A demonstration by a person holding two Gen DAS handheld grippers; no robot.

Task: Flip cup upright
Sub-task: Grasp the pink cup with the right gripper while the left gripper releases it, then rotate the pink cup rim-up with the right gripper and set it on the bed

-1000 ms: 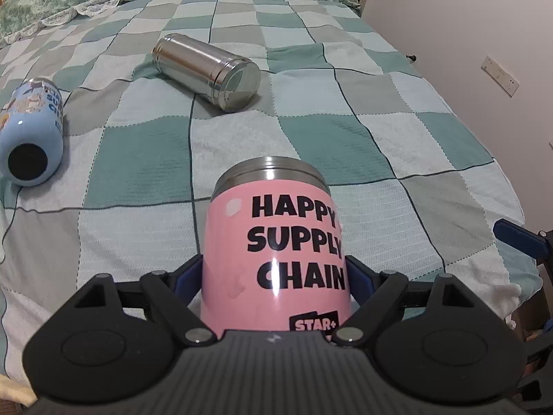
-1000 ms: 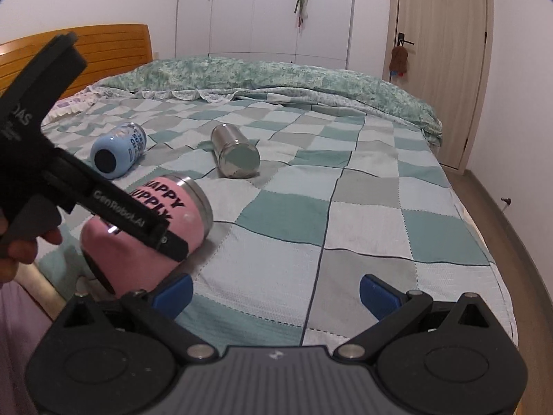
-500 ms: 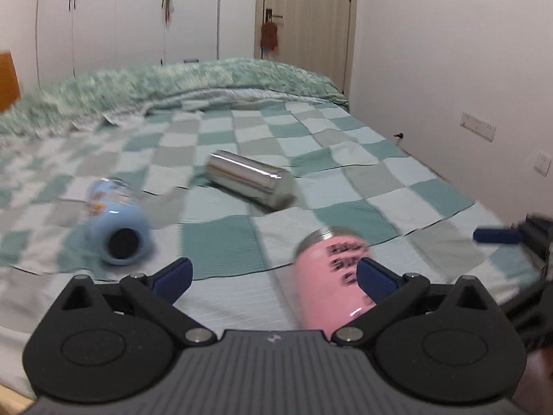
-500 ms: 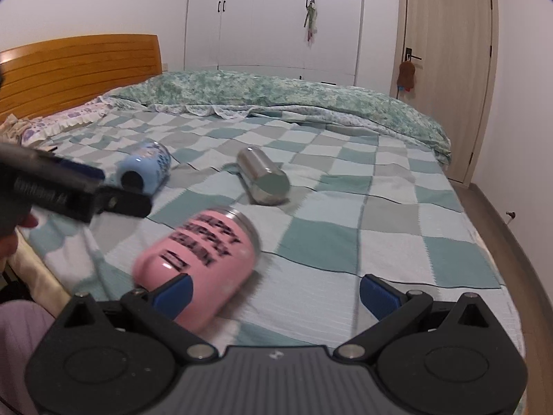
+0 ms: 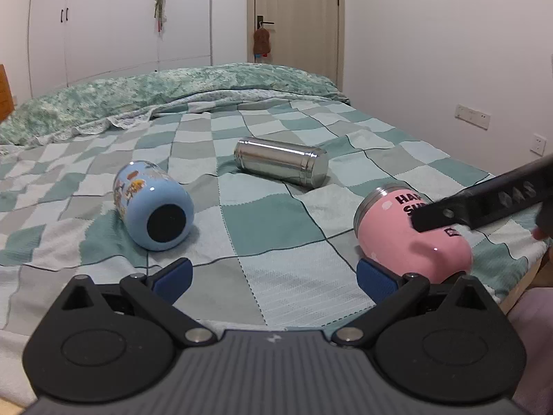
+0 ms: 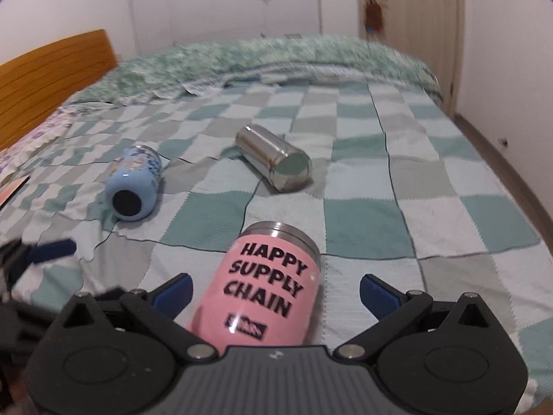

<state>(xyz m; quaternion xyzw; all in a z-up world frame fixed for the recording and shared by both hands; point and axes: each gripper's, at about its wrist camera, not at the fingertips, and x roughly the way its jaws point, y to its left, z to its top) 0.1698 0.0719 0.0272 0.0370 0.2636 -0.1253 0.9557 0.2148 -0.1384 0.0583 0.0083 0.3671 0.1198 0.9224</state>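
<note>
Right claw [image 6: 274, 294] open, straddling lying pink cup [image 6: 262, 290] | left claw [image 5: 273, 276] open, empty

Left claw [image 5: 273, 271] gapes wide at bottom centre over the checked bed [image 5: 276, 228]; pink cup [image 5: 411, 235] lies on its side at right, blue cup [image 5: 153, 205] left, steel cup [image 5: 281, 160] centre

A pale blue cartoon-printed bottle [image 5: 153, 205] and a polished steel cylindrical flask [image 5: 280, 160] lie on their sides (apart) mid-bed on the green-and-grey checked quilt [image 5: 269, 228]; a crumpled floral green duvet [image 5: 155, 95] covers the far edge.
</note>
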